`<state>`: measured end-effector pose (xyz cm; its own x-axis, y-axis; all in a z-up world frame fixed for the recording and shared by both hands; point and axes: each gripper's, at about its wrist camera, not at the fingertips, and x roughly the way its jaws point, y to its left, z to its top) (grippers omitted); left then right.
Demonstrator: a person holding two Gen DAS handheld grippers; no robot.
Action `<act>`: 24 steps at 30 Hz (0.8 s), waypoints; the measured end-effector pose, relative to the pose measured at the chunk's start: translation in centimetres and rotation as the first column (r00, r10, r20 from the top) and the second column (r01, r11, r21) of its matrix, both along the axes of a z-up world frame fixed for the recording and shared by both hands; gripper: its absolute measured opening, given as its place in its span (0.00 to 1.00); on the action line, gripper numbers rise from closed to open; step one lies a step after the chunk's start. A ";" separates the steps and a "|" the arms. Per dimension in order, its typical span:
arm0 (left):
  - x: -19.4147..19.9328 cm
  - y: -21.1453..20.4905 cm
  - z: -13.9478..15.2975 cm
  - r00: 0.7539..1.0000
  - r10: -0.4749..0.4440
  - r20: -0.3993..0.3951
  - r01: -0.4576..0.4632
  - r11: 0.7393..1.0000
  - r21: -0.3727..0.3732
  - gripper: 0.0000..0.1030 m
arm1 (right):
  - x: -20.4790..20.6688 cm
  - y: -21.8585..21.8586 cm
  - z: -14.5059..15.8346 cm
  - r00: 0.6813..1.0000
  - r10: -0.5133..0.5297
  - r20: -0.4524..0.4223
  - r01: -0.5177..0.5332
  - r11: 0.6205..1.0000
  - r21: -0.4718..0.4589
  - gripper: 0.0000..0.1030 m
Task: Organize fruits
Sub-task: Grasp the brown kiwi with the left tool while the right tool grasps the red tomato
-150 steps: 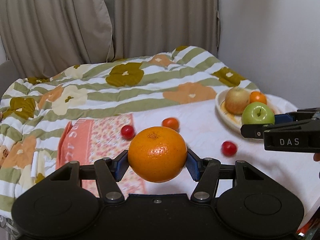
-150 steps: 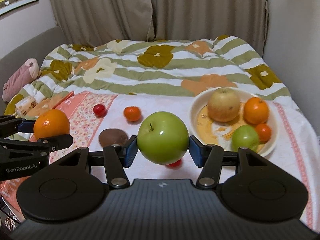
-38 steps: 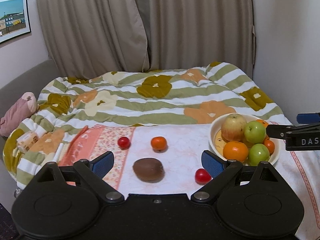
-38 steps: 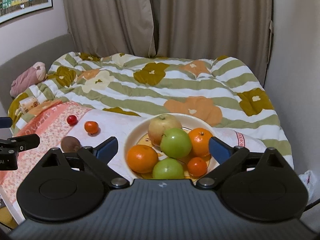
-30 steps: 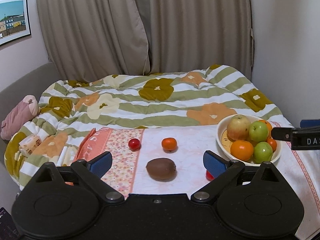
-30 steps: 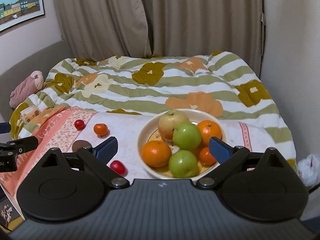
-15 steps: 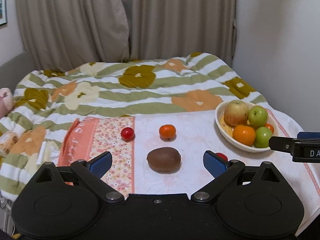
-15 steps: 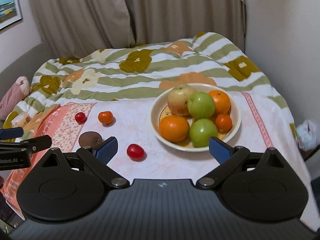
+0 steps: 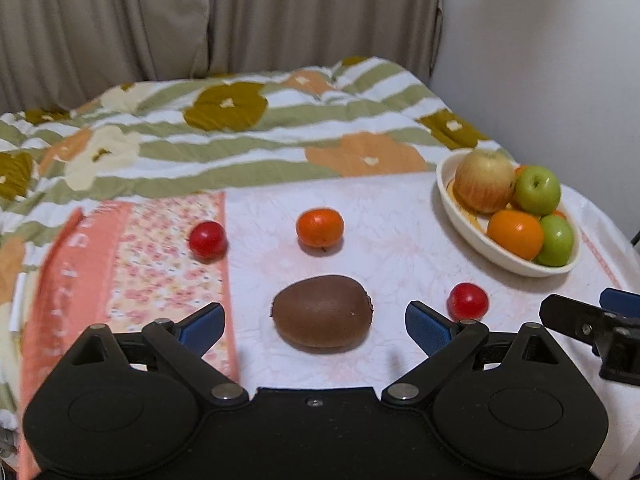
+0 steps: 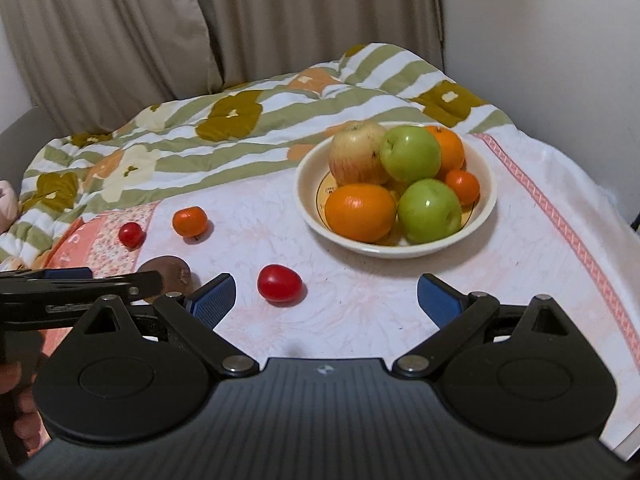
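A brown kiwi (image 9: 322, 311) lies on the white cloth right between the blue pads of my open left gripper (image 9: 315, 325). Beyond it sit a small mandarin (image 9: 319, 227) and a red cherry tomato (image 9: 207, 239); another red tomato (image 9: 468, 301) lies to the right. The cream bowl (image 10: 312, 212) holds a reddish apple (image 10: 356, 154), two green apples, an orange (image 10: 360, 212) and smaller oranges. My right gripper (image 10: 325, 302) stands open and empty, with the red tomato (image 10: 279, 283) just ahead and left of centre. The kiwi (image 10: 170, 272) is half hidden behind the left gripper's finger.
A flowered green-striped quilt (image 9: 224, 136) covers the bed behind the cloth. Beige curtains (image 10: 240, 20) hang at the back and a white wall (image 9: 540, 60) stands to the right. A pink patterned cloth strip (image 9: 120, 264) lies at the left. A hand (image 10: 16, 392) holds the left gripper.
Both grippers have dropped lower and moved forward toward the cloth. The kiwi now sits between the left fingers; the red tomato is closer to the right gripper.
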<state>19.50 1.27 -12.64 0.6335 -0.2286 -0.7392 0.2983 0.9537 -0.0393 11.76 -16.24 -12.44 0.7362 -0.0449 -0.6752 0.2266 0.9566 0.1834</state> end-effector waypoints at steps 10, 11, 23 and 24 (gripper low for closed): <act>2.2 -0.6 -3.0 0.998 -0.012 -0.059 0.011 1.000 -0.023 0.82 | 1.2 1.1 -2.4 0.999 -0.038 -0.029 0.037 0.999 -0.025 1.00; 2.4 -0.6 -3.1 0.998 -0.013 -0.064 0.011 1.000 -0.025 0.81 | 1.3 1.1 -2.6 0.999 -0.040 -0.031 0.040 0.999 -0.026 1.00; 2.5 0.0 -3.0 0.997 -0.035 -0.073 0.031 0.998 -0.052 0.69 | 3.1 2.0 -3.4 0.999 -0.015 -0.047 0.013 0.999 -0.051 1.00; 2.5 0.1 -2.9 0.996 -0.034 -0.077 0.030 0.998 -0.055 0.68 | 3.3 2.1 -3.5 0.999 -0.006 -0.047 0.003 0.999 -0.053 1.00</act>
<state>21.96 1.37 -15.57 0.5665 -0.2887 -0.7718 0.3228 0.9395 -0.1145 15.05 -14.13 -15.93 0.7037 -0.0848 -0.7055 0.2381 0.9636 0.1217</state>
